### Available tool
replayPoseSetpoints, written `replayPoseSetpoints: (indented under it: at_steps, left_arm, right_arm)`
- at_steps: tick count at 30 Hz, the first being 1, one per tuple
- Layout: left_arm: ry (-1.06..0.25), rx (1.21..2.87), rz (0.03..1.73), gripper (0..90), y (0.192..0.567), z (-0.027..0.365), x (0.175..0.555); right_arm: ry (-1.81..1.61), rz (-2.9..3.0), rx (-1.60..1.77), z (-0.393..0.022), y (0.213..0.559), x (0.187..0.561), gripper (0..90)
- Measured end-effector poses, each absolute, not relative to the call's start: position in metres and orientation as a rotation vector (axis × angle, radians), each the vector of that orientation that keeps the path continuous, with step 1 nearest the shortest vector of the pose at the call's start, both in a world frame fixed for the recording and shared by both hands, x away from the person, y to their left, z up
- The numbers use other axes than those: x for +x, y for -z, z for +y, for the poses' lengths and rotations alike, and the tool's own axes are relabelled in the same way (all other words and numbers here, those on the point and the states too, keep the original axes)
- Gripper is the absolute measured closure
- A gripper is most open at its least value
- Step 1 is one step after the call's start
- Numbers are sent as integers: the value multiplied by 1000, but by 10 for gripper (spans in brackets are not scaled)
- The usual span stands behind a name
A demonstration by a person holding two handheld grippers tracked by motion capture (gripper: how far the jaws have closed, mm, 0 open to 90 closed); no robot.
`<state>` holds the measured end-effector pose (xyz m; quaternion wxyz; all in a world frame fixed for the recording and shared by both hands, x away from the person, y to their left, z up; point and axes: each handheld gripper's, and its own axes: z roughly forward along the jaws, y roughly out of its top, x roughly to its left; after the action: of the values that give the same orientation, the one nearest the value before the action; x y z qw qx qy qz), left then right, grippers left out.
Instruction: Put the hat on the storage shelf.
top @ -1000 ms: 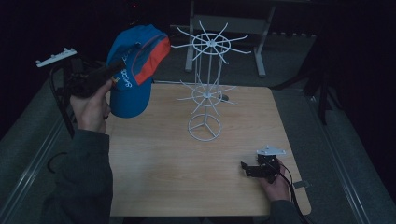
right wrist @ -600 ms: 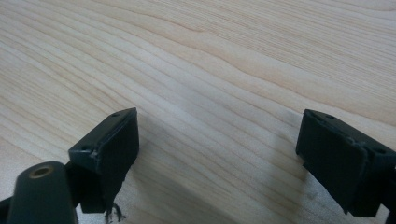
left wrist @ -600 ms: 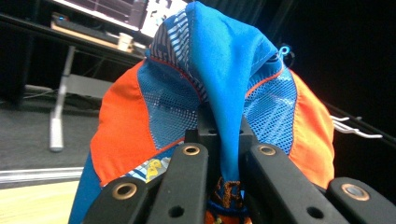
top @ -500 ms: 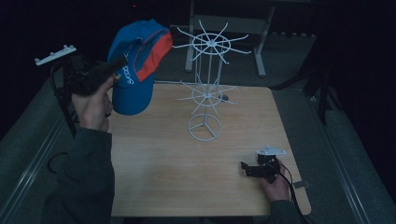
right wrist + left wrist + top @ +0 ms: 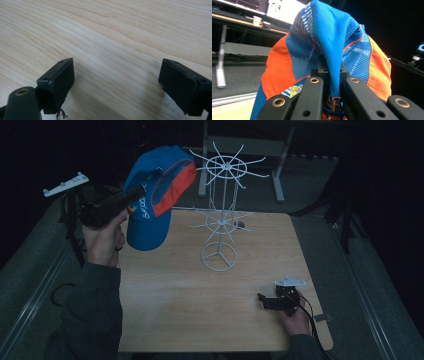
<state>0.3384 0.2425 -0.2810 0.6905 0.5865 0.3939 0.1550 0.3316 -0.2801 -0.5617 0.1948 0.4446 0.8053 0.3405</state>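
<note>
A blue and orange cap (image 5: pixel 155 195) hangs in the air at the left, held up beside the top wheel of a white wire rack (image 5: pixel 222 215). My left gripper (image 5: pixel 132 196) is shut on the cap's fabric; in the left gripper view the blue cloth (image 5: pixel 329 50) is pinched between the two black jaws. The rack stands on the wooden table (image 5: pixel 210 295), with a spoked wheel at the top, a smaller one lower down and a ring base. My right gripper (image 5: pixel 265 301) rests low at the table's near right, its jaws wide apart over bare wood (image 5: pixel 117 50).
A grey metal frame (image 5: pixel 240 145) stands behind the table in the dark. Grey floor runs along both sides of the table. In the left gripper view a shelf with a white cup (image 5: pixel 257 20) lies far off.
The left hand has lifted the cap slightly up and toward the rack's top wheel. The right gripper has stayed where it was.
</note>
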Motion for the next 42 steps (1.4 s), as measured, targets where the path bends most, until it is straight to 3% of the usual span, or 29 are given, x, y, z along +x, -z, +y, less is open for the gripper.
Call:
replayPoseSetpoints:
  at_steps: [9,27,33,42]
  left_arm:
    - [-345,1415,801,890,294,238,335]
    - [-366,1704,867,833,323,211,360]
    - [-349,1725,878,754,328,202,369]
    - [-408,1719,906,510,324,205,364]
  right_arm:
    - [-955,2257,1248,-280,562,332,131]
    - [-956,2255,1249,-280,562,332,131]
    - [-957,2255,1250,-280,562,332,131]
    - [-956,2255,1249,-280,562,332,131]
